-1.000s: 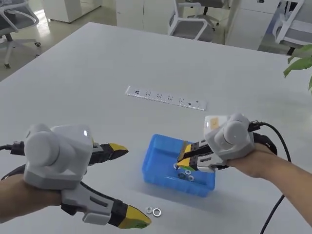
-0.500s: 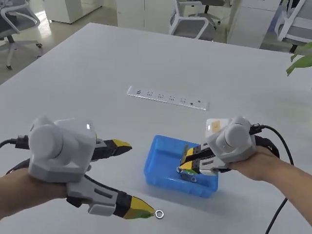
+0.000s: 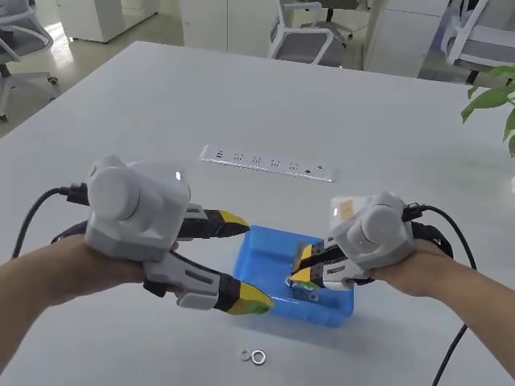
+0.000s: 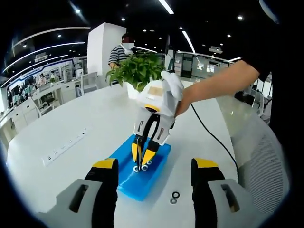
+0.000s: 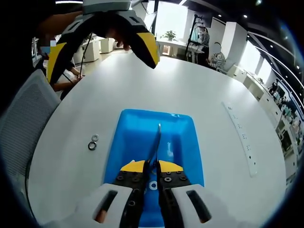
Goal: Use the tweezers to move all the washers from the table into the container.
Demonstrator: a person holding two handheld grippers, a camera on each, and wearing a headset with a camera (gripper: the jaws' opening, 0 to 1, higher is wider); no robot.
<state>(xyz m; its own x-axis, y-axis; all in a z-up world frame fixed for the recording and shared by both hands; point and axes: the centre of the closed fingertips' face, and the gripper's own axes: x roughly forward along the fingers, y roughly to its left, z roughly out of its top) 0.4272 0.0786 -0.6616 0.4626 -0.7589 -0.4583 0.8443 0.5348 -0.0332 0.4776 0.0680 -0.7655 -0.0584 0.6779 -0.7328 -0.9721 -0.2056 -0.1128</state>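
A blue container point(image 3: 259, 256) sits on the white table point(image 3: 161, 112), with washers point(image 4: 142, 166) on its floor. My right gripper point(image 3: 304, 273) hangs over the container, shut on thin metal tweezers point(image 5: 156, 142) that point down into it point(image 5: 137, 128); I cannot tell whether the tips hold anything. Two washers point(image 3: 253, 355) lie on the table in front of the container; they are to its left point(image 5: 92, 142) in the right gripper view. My left gripper point(image 3: 244, 259) stands open at the container's left edge, above the table, with nothing between its jaws. In its own view the left gripper point(image 4: 154, 164) faces the right gripper point(image 4: 145, 154).
A white power strip point(image 3: 265, 161) lies beyond the container. A potted plant point(image 3: 491, 104) stands at the far right edge, and office chairs point(image 3: 310, 32) stand behind the table. A cable point(image 3: 463, 241) trails from the right gripper.
My left gripper has lifted away from the two loose washers and moved right to the container's left edge. The right gripper stays over the container with the tweezers.
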